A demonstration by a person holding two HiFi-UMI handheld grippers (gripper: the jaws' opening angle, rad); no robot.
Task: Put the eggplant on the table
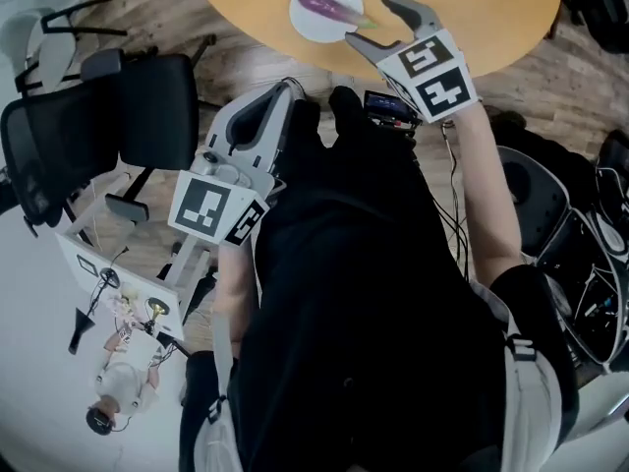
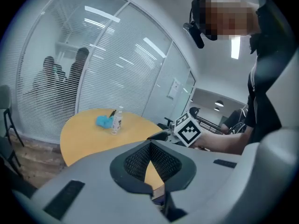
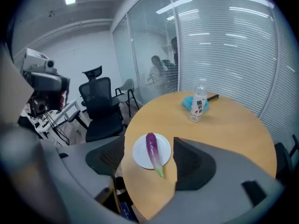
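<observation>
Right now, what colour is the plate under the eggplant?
The plate is white; the right gripper view shows it best.

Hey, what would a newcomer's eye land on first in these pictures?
The purple eggplant on a white plate near the edge of the round yellow table. The right gripper hovers just before it, jaws apart and empty. Farther back stand a water bottle and a blue cloth.

Black top [image 1: 373, 313], grey L tongs [image 1: 285, 88], R tongs [image 1: 371, 23], b&w marker cubes [image 1: 432, 67], black cables [image 1: 449, 200]

A clear bottle [image 3: 199, 100] stands beside a blue cloth [image 3: 188, 103], black chair [image 3: 100, 108] apart
</observation>
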